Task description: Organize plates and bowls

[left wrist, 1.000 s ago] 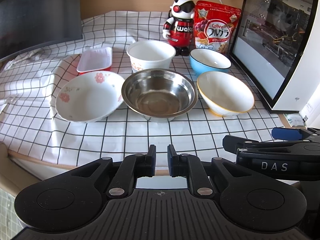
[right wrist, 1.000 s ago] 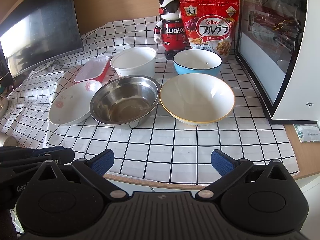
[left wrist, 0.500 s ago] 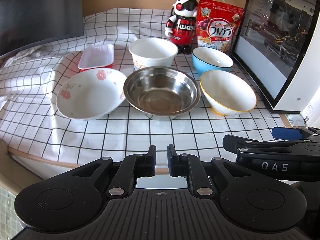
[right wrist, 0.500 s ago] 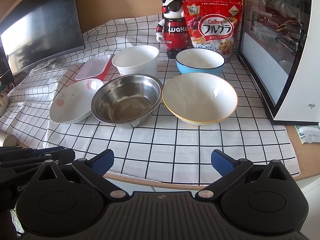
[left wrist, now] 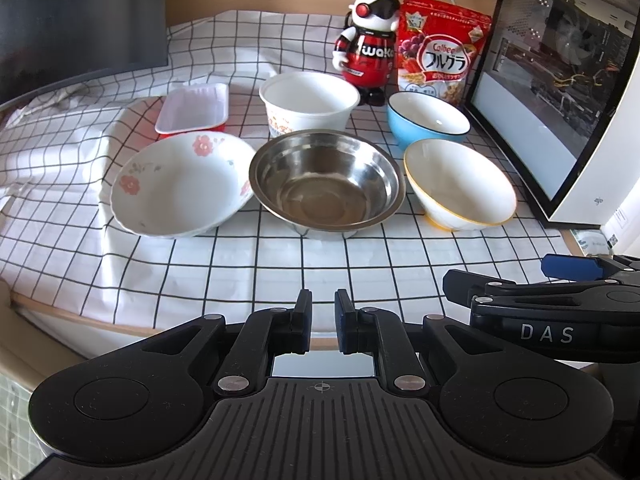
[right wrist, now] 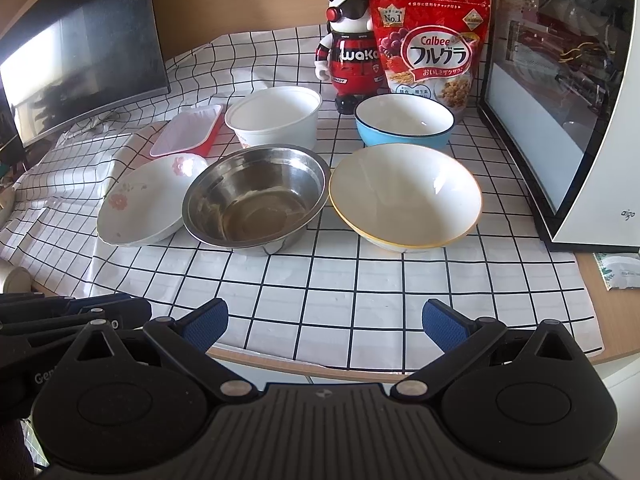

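Left gripper [left wrist: 323, 312] nearly closed, empty, hovering at the table edge. Right gripper [right wrist: 324, 322] spread wide, empty. Front row on the checked cloth [right wrist: 360, 296]: floral bowl [left wrist: 180, 188], steel bowl [left wrist: 326, 184] touching it, yellow-rimmed bowl [right wrist: 404, 196]. Behind: blue bowl [right wrist: 404, 122], white tub [right wrist: 276, 116].

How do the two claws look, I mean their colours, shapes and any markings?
Both are matte black plastic with round pivot discs, silver rivets and a ribbed base. The left claw has narrow fingers with blue inner pads. The right claw has blue fingertip pads. Its side carries white letters "DAS". No cables or sleeves show.
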Tool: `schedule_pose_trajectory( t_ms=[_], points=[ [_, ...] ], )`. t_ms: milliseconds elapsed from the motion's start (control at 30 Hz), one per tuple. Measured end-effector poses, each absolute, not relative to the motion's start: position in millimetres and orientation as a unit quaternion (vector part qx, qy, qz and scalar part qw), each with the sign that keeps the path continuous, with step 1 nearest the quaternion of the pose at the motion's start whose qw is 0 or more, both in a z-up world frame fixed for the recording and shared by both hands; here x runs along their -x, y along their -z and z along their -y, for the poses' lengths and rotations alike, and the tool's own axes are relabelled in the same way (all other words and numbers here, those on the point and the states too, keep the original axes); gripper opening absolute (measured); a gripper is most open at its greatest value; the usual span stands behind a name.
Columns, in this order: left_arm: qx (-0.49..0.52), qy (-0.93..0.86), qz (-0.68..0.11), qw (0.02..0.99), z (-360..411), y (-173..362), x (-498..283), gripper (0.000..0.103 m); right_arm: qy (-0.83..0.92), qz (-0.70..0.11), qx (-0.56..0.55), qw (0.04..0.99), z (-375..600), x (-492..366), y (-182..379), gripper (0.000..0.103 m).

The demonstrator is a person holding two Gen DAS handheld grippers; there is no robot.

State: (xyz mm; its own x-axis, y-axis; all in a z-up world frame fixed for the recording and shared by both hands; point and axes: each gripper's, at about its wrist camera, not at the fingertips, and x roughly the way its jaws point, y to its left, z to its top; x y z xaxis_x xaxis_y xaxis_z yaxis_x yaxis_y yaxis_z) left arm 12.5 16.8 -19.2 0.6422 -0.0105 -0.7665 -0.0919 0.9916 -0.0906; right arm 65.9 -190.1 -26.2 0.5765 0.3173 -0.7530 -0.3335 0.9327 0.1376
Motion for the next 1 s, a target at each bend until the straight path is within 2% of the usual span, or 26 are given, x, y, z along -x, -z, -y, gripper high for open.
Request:
schedule_pose_trajectory(
  t_ms=[400, 700, 867, 1000],
  points=[
    [0.076, 0.007, -0.411, 0.908, -51, 16, -49, 0.015, -0.173, -0.421, -0.057, 0.888, 180, -90, 31, 0.103],
    [0.167, 0.120, -0.437, 0.876, -135, 32, -105, 0.015, -0.149, -0.460, -0.198, 0.853, 151, -131, 53, 0.103],
    [0.169, 0.235, -0.424, 0.858, -169, 38, -145, 0.015, -0.120, -0.467, -0.249, 0.840, 129, -142, 68, 0.103],
    [0.163, 0.212, -0.463, 0.845, -169, 47, -192, 0.015, -0.083, -0.484, -0.257, 0.832, 122, -149, 84, 0.103]
  ],
)
